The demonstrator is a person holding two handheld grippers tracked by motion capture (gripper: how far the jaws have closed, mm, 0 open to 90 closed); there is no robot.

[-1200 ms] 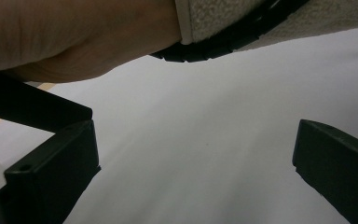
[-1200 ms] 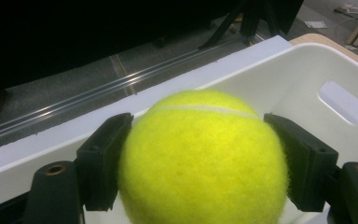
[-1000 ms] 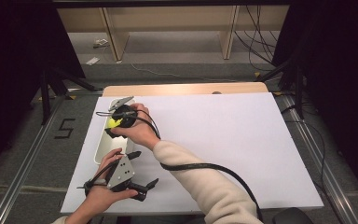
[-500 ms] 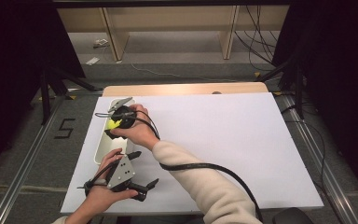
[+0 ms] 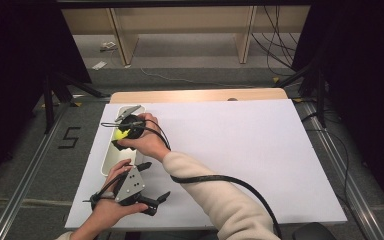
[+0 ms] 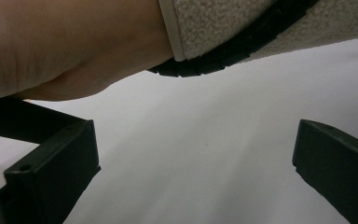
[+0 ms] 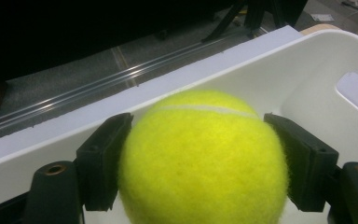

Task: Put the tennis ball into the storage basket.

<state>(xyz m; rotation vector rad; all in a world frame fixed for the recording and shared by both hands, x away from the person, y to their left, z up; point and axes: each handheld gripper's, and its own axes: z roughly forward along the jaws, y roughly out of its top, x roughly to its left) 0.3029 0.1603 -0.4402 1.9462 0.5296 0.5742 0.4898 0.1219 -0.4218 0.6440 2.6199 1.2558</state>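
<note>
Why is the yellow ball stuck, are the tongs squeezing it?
Yes, shut: the right tongs press both pads on the tennis ball, over the white bin.

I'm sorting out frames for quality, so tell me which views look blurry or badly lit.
Right gripper view: the tennis ball is soft, too close to the lens; the white bin behind is clearer. Left gripper view: the sleeve and hand loom blurred above evenly lit white. High view: sharp table, dark surroundings.
</note>
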